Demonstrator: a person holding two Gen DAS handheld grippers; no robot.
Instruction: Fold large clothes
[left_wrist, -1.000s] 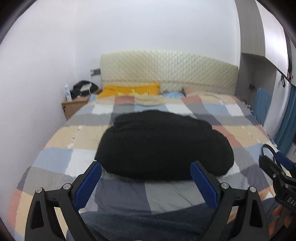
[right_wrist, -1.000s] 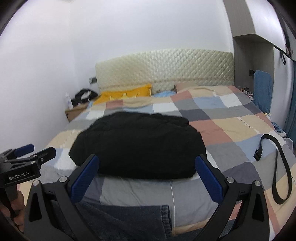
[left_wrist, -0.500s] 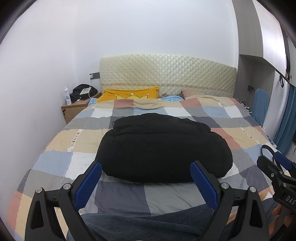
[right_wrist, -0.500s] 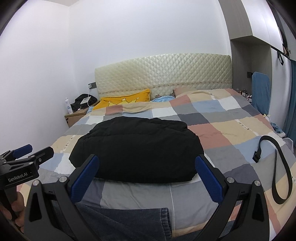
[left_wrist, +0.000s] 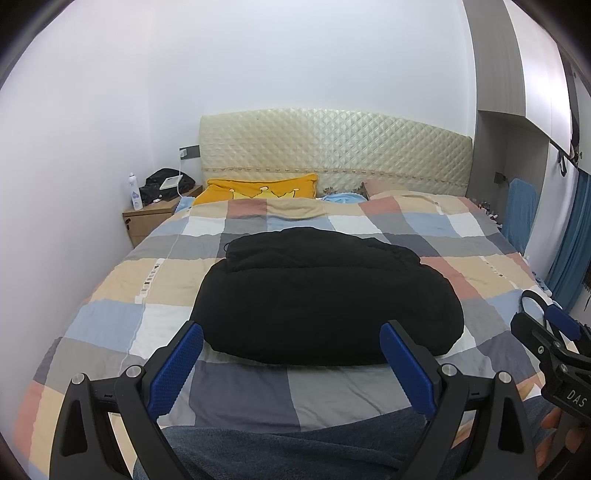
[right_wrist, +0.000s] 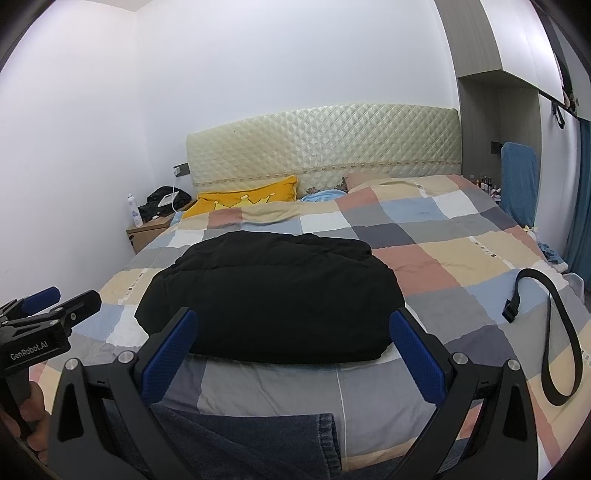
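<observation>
The black garment lay bundled in the middle of the checked bed cover, short of the yellow pillow. The left gripper hung before its near edge, fingers spread wide and empty. The right gripper hung likewise, spread and holding nothing. A black strap lay farther right.

Black padded garment lies folded, puffy, on the checkered bedspread.
</observation>
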